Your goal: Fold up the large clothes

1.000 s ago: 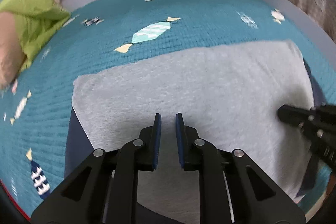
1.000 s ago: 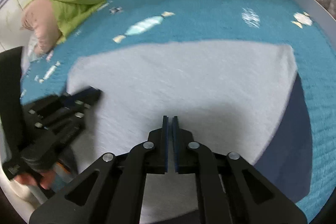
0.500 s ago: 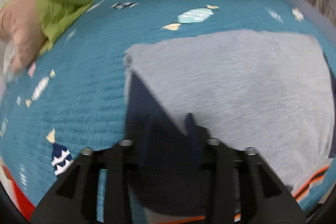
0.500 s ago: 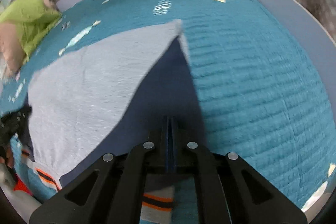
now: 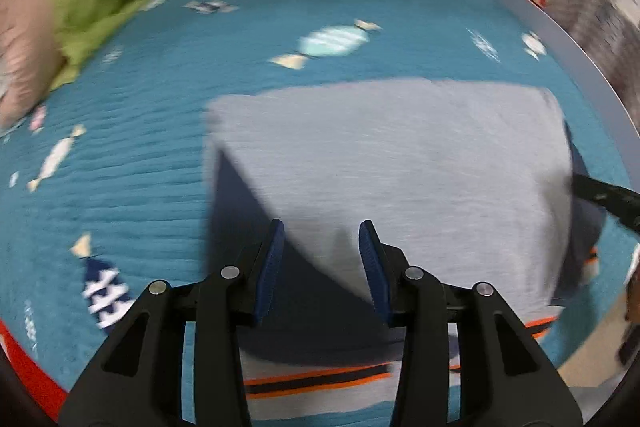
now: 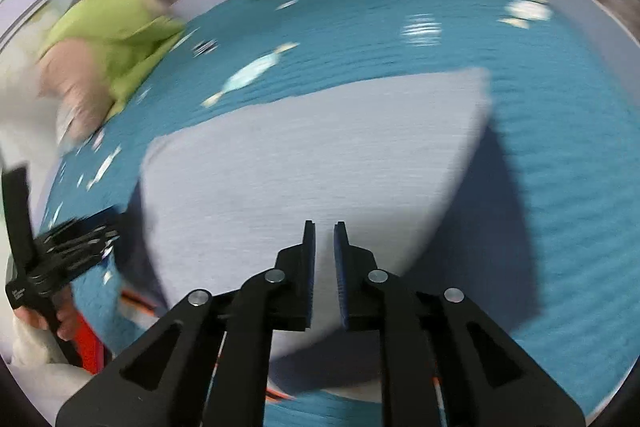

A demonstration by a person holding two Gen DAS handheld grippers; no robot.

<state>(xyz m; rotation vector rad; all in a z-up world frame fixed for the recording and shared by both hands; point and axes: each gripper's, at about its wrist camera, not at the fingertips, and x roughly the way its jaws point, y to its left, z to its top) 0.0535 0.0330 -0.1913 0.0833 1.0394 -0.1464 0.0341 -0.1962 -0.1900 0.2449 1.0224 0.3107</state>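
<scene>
The left gripper (image 5: 322,259) stands part open, empty, above the grey garment's (image 5: 400,163) near-left corner on the teal quilt (image 5: 140,147). The right gripper (image 6: 324,267), jaws just parting, seems empty too, though blurred.

Fleecy matt grey garment (image 5: 400,163), quilted bedspread (image 5: 168,115)

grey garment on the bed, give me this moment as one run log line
stage: fold laid | grey garment: flat on teal bedspread | left gripper: open, empty | right gripper: just opened slightly, empty
</scene>
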